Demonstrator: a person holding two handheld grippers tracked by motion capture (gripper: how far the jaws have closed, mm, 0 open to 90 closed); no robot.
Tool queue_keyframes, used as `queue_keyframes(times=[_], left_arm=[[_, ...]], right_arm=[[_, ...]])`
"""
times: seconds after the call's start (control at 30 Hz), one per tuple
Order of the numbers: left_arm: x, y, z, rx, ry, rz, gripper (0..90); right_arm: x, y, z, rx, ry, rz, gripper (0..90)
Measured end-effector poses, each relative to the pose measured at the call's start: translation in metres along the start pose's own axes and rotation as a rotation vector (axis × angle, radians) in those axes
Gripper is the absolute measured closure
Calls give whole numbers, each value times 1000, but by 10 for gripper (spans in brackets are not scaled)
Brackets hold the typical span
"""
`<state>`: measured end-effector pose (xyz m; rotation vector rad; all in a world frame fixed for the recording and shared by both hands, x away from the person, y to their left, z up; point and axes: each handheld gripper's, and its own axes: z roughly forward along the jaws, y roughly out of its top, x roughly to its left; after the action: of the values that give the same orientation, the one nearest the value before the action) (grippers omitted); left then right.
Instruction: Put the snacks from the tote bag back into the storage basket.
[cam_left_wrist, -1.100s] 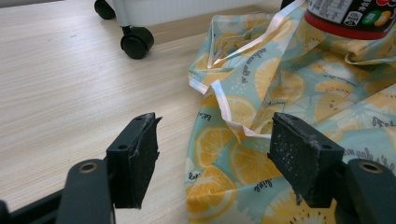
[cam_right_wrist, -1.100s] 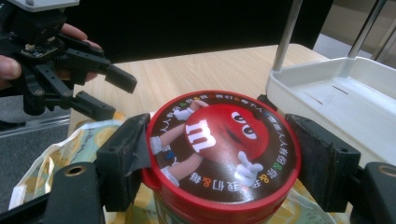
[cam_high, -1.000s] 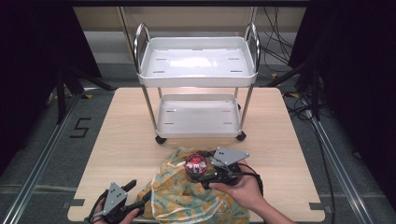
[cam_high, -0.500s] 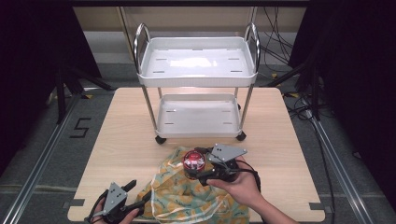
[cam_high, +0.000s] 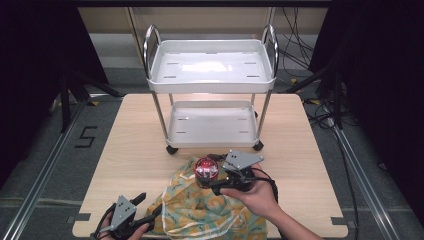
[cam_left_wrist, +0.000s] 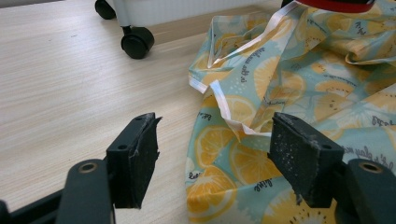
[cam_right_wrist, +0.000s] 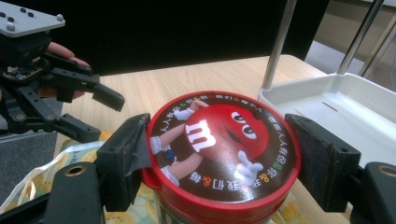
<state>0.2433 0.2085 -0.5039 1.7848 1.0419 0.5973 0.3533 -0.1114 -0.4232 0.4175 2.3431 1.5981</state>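
red-lidded can (cam_right_wrist: 224, 154) upright, lid up

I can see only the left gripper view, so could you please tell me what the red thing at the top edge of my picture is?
Observer: It is a can whose red lid shows a red candy character. It sits above the lemon-print bag.
Operator: Is anything holding it?
Observer: Yes, the right gripper has a jaw against each side of the lid.
Operator: And what do the black casters belong to?
Observer: A white cart with two trays, standing on the table beyond the bag.
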Motion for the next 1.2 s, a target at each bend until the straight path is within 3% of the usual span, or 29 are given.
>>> queue_keyframes(times=[0.17,0.2,0.23,0.37,0.43,0.6,1.1,1.2], left_arm=[[0,0,0,-2,0,1,319],[0,0,0,-2,1,0,319],[0,0,0,-1,1,0,319],[-1,0,0,-13,-1,-8,319],[-1,0,0,-14,0,-9,319],[-1,0,0,-12,4,-9,320],[0,1,-2,-4,13,1,321],[0,1,-2,-4,14,1,321]], right_arm=[[-1,4,2,4,4,3,266],[-2,4,2,-8,-16,-14,266],[-2,4,3,-1,1,-4,266],[-2,5,4,-6,-12,7,266],[-3,5,5,-10,-18,-13,266],[-2,7,6,0,-10,12,267],[-9,12,13,-8,-26,-10,267],[-8,12,13,6,-16,21,267]])
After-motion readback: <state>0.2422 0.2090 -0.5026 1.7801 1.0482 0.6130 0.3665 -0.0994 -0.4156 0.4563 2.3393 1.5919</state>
